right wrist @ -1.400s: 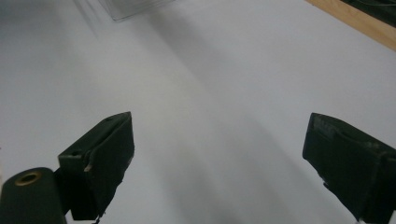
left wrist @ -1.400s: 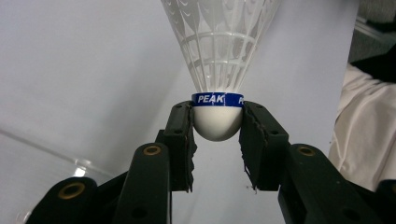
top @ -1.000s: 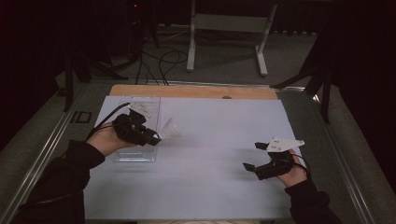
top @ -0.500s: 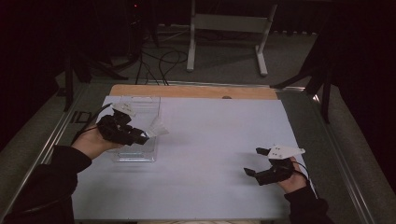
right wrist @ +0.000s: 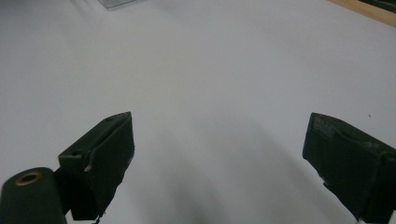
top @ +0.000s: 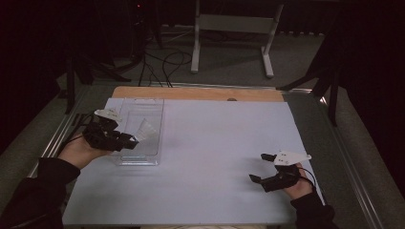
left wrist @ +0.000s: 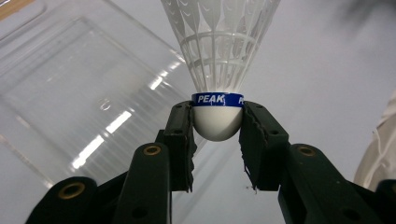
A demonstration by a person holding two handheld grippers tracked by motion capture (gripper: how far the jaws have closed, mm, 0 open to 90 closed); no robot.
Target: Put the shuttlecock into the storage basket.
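A white shuttlecock (left wrist: 219,60) with a blue band reading PEAK sits between the jaws of my left gripper (left wrist: 217,126), which is shut on its rounded cork. In the high view the left gripper (top: 128,139) holds the shuttlecock (top: 144,130) over a clear plastic tray (top: 138,109) at the table's left. The tray (left wrist: 70,98) lies below and behind the shuttlecock in the left gripper view. My right gripper (top: 261,167) rests low at the table's near right, jaws wide apart with nothing between them; its fingers (right wrist: 100,158) stand over bare white sheet.
A white sheet (top: 215,143) covers the table, with a wooden strip (top: 200,93) along its far edge. Metal rails run down both sides. A white stand (top: 234,28) and cables lie on the dark floor beyond.
My left gripper has drawn back toward the left edge with the shuttlecock in it. The right gripper has slid slightly nearer and stays open.
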